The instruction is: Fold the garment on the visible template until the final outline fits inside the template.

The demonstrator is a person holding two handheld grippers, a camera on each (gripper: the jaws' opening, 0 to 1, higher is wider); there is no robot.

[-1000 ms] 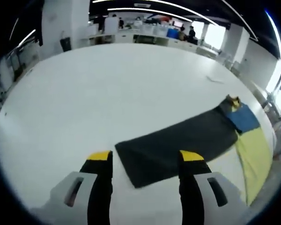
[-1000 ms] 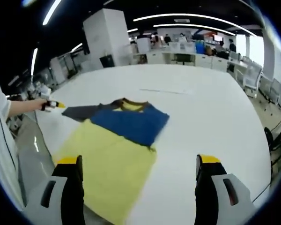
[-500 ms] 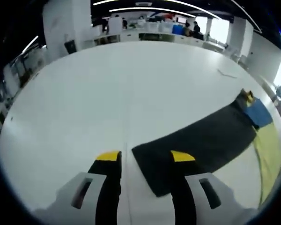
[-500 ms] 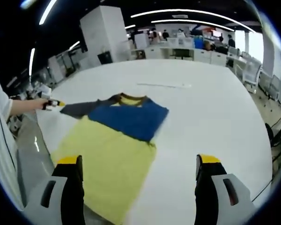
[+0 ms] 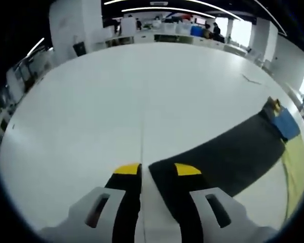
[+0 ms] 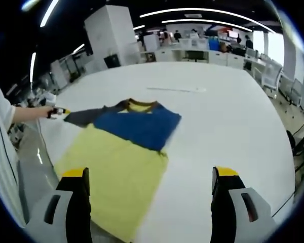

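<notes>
Left claw (image 5: 151, 169) at sleeve (image 5: 220, 157) cuff

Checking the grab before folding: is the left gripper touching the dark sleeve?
Touching. In the left gripper view, the left gripper straddles the dark sleeve end, one jaw lying on the cloth.

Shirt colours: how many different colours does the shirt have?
4, seen from the right tool: a yellow body, a blue chest, a dark grey sleeve and a brown collar. Folded-under parts may hide more.
</notes>
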